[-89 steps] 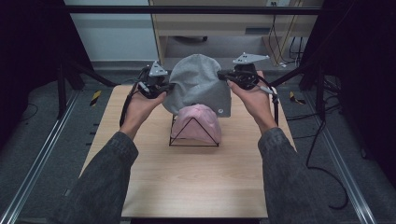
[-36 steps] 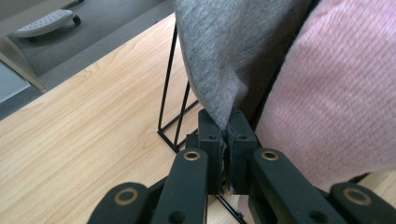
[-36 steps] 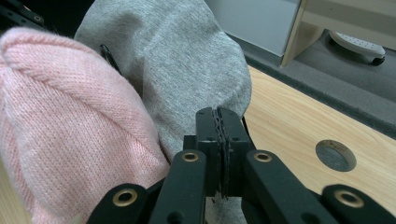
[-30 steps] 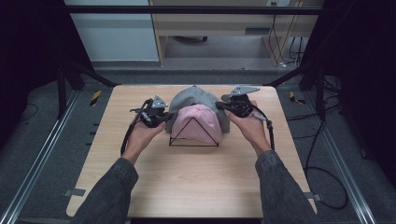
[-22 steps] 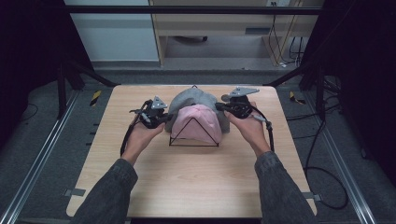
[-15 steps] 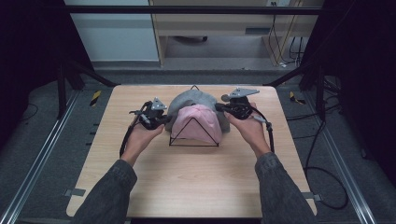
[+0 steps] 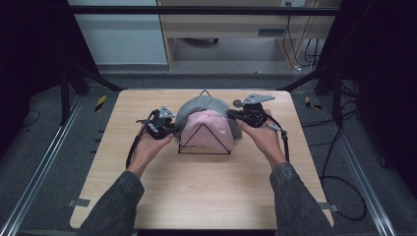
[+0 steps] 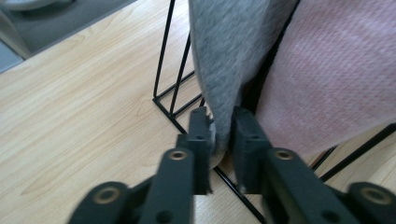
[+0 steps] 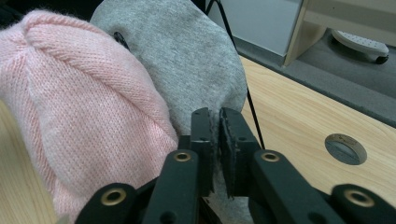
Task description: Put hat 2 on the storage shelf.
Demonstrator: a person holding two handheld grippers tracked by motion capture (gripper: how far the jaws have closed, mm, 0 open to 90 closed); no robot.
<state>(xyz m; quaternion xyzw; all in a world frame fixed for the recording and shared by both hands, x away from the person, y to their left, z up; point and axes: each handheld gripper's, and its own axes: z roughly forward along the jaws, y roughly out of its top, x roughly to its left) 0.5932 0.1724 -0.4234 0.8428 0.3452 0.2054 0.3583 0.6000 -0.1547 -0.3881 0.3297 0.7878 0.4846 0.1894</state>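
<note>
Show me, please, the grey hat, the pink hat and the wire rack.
grey hat (image 9: pixel 187 60), right gripper view, crown.
pink hat (image 7: pixel 209 129), high view, front of the crown.
wire rack (image 7: pixel 204 153), high view, front bottom bar.

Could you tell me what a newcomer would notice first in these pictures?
At the table's centre, a pink knit hat sits on a black wire stand, with a grey hat draped behind it. The left gripper and right gripper flank it, each with the grey hat's edge between its jaws.

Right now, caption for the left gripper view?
Left gripper jaws easing open around grey hat hem beside pink hat on wire rack.
</note>
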